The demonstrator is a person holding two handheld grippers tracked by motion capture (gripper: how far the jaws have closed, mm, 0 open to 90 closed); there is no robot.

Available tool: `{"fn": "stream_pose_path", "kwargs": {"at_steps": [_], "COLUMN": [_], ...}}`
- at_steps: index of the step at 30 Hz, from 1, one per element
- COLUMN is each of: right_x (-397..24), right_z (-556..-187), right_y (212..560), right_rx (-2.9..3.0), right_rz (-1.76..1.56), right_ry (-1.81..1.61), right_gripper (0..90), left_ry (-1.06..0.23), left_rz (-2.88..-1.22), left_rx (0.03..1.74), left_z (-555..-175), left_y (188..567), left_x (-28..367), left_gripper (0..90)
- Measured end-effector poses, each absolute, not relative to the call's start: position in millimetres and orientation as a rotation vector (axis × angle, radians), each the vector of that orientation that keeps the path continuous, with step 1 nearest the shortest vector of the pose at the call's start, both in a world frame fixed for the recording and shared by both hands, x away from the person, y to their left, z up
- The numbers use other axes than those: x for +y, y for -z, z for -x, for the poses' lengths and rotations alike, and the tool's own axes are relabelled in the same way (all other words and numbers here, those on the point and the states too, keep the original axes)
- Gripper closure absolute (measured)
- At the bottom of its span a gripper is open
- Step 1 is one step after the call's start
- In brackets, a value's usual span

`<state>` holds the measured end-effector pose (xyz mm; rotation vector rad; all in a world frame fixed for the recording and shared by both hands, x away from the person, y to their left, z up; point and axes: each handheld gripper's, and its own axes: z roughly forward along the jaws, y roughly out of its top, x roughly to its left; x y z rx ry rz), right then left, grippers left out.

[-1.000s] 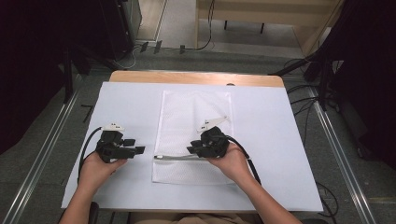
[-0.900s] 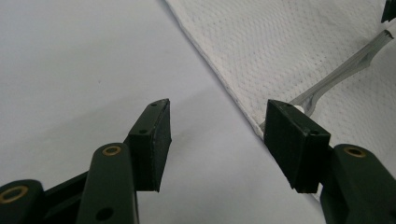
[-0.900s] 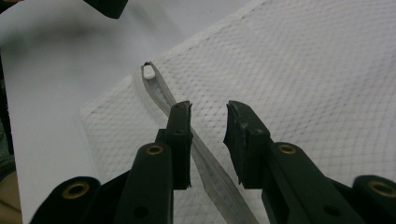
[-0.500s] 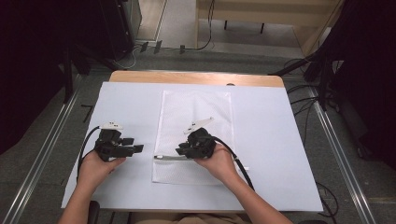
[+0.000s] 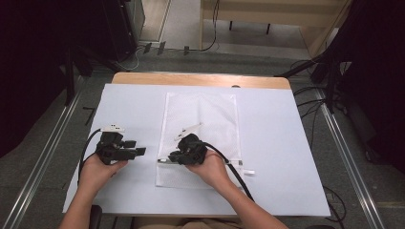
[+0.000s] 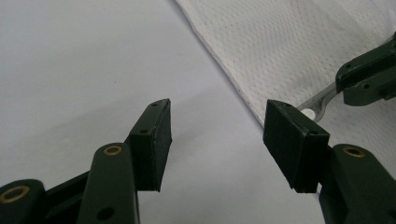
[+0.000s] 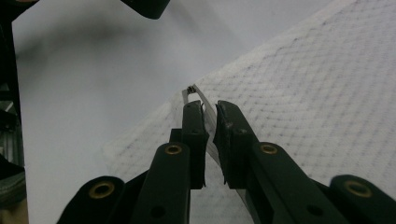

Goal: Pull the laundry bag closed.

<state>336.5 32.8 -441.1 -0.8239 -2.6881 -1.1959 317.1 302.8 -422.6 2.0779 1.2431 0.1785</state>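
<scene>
On the white sheet (image 5: 286, 143) that covers the table (image 5: 200, 79), I see a white mesh bag (image 5: 203, 114) lying flat, long axis running away from me, near the sheet's centre; a grey zipper strip (image 5: 165, 161) crosses the bag close to its near end.

Right gripper (image 5: 177, 156): I hold it over the near-left part of the bag, pointing left; in the right gripper view its jaws stand almost together, clamped on the thin grey zipper strip (image 7: 198, 95), whose tip projects just beyond the pads; the mesh bag (image 7: 317, 107) lies beneath and to the right of the jaws, the bare sheet (image 7: 102, 74) to the left.

Left gripper (image 5: 138, 151): I hold it above the bare sheet, just beside the bag's left edge, pointing right toward the other gripper; the two are near but apart; in the left gripper view its jaws stand wide with nothing between the pads (image 6: 156, 135); the bag's edge (image 6: 224, 74) runs diagonally ahead, and the right gripper (image 6: 369, 77) with the zipper strip's end (image 6: 317, 103) shows at the right margin.

A black cable (image 5: 234, 171) trails from the right gripper back across the bag; another cable (image 5: 88, 143) loops from the left gripper.
</scene>
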Motion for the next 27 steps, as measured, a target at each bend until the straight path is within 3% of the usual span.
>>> {"fn": "stream_pose_path", "kwargs": {"at_steps": [27], "right_x": [60.7], "right_z": [-339.7], "right_y": [452.3], "right_rx": [-2.621], "right_rz": [0.821], "right_ry": [1.138], "right_gripper": [84.4], "left_ry": [-0.185], "left_rz": [-2.083], "left_rx": [1.242], "left_z": [-317.1], "left_y": [422.4], "left_x": [303.6], "left_gripper": [42.4]}}
